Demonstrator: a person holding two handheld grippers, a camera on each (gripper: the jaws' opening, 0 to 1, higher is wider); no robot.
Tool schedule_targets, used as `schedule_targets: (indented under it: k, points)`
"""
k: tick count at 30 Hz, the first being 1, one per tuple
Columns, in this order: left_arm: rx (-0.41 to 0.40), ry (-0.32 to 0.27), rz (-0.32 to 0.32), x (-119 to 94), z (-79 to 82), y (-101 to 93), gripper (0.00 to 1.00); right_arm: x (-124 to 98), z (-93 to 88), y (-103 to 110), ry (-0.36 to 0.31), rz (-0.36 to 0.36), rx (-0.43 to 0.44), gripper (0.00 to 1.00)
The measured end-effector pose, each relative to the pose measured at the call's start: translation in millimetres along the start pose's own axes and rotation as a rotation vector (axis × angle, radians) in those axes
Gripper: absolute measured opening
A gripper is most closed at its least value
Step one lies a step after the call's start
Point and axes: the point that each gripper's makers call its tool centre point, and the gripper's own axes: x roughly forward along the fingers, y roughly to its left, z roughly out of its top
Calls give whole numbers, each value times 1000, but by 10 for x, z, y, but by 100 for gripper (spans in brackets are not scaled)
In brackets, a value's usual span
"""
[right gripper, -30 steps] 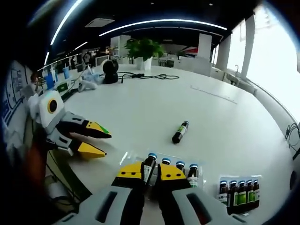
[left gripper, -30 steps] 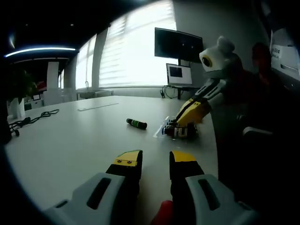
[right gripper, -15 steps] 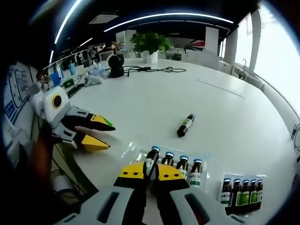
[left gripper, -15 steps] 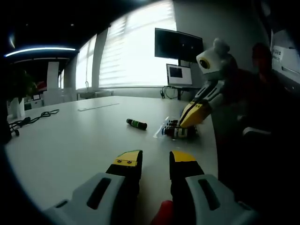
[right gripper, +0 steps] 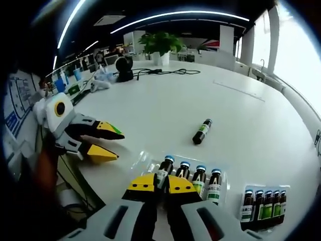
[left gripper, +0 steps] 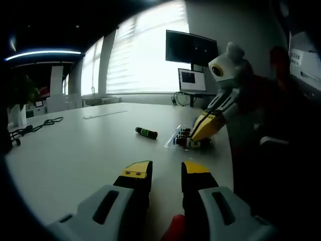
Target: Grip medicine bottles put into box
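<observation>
My right gripper (right gripper: pixel 161 184) is shut on the leftmost medicine bottle (right gripper: pixel 163 167), a brown one with a blue cap, at the clear plastic tray (right gripper: pixel 224 175). Three like bottles (right gripper: pixel 199 178) stand beside it in the tray. In the left gripper view the right gripper (left gripper: pixel 196 134) tilts down onto the tray (left gripper: pixel 173 138) near the table's right edge. One more bottle (right gripper: pixel 201 131) (left gripper: pixel 146 132) lies on its side on the white table. My left gripper (left gripper: pixel 165 170) (right gripper: pixel 118 145) hangs open over the table with nothing between its fingers.
A second pack of several bottles (right gripper: pixel 263 205) lies right of the tray. Cables (right gripper: pixel 160 72) and a potted plant (right gripper: pixel 159 47) sit at the table's far end. A monitor (left gripper: pixel 190 47) stands behind the tray, and a person's red sleeve (left gripper: pixel 261 90) is at the right.
The right gripper has tipped more steeply over the tray and shifted slightly, still holding the bottle. The left gripper has not moved.
</observation>
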Motion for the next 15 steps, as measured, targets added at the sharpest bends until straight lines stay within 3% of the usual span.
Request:
schedule_targets:
  k: [15]
  points:
    - [1,2,1,2,-2,4,17,48,-42,-7,-1,-12,-7,1]
